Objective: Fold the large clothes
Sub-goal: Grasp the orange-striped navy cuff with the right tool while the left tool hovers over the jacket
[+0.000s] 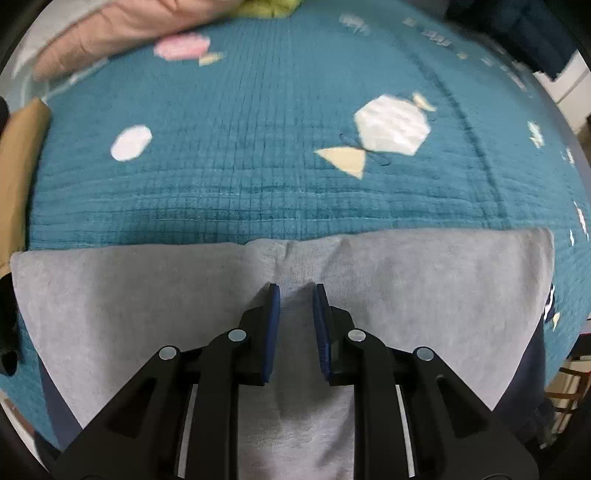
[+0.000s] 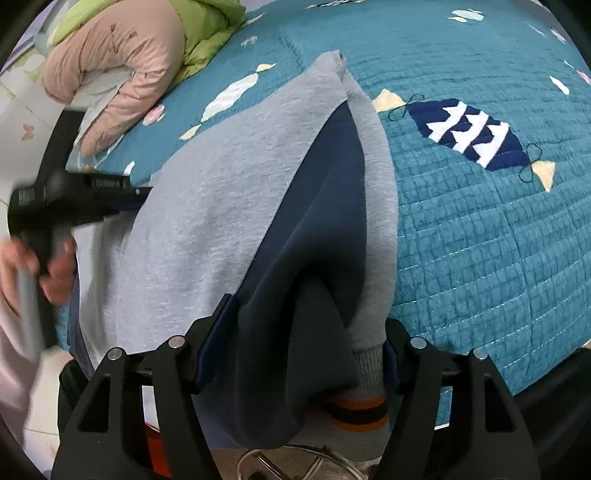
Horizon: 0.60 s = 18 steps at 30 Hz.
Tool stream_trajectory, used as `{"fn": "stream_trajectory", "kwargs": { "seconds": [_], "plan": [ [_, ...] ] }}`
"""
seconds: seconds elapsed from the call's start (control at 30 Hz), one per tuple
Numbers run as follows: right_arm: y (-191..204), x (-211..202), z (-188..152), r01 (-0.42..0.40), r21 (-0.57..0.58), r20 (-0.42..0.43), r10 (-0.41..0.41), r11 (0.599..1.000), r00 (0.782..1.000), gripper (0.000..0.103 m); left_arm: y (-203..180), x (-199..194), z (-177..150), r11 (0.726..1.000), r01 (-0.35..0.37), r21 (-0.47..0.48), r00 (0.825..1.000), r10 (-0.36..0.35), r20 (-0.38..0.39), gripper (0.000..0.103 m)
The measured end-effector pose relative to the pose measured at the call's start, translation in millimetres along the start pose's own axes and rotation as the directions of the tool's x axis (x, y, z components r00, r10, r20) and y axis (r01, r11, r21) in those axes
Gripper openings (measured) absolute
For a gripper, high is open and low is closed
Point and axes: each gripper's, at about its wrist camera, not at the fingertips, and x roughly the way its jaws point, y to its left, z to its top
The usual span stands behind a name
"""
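Left wrist view: the grey fleece sweatshirt with navy lining (image 1: 147, 295) lies flat on the teal quilted bedspread with candy patches (image 1: 258, 166), its folded edge running straight across. The left gripper (image 1: 296, 299) hovers over the middle of it, its blue-padded jaws a narrow way apart and holding nothing. A pink puffy jacket (image 1: 110, 29) lies blurred at the far edge.

Right wrist view: the right gripper (image 2: 295, 354) has its jaws standing wide around a bunched navy-and-grey end with a ribbed cuff (image 2: 367, 365); the pads do not seem to press it. The cloth looks soft, thick and limp, likely to sag and slip, so corners or cuffs are the best holds. The pink jacket and a lime-green jacket (image 2: 207, 22) sit well apart, not in the way
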Motion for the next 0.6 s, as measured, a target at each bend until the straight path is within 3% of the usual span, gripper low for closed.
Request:
{"fn": "stream_trajectory", "kwargs": {
  "seconds": [0.17,0.23,0.37,0.5,0.6],
  "plan": [
    [5.8,0.8,-0.3,0.052,-0.011,0.012,-0.052,0.999,0.999,0.066,3.0,-16.1,-26.7,0.999,0.033,-0.043,0.999,-0.033,0.006,0.018],
    [5.7,0.5,-0.9,0.054,-0.01,0.018,-0.054,0.998,0.998,0.065,0.9,-21.1,-38.8,1.0,0.017,-0.016,1.0,-0.017,0.024,0.018],
    [1.8,-1.8,-0.6,0.054,0.009,0.015,-0.054,0.998,0.998,0.055,1.8,-27.2,-53.2,1.0,0.003,0.011,0.999,-0.004,0.05,0.018],
    [-2.6,-4.1,-1.6,0.034,0.037,0.014,-0.035,0.999,0.999,0.051,3.7,-29.8,-67.8,0.998,0.057,-0.022,0.998,-0.057,0.008,0.018],
    [-4.7,-5.1,-2.4,0.028,0.042,0.009,-0.029,0.999,1.0,0.051,1.0,-31.2,-97.1,0.998,0.055,0.008,0.998,-0.055,-0.024,0.018]
  ]
}}
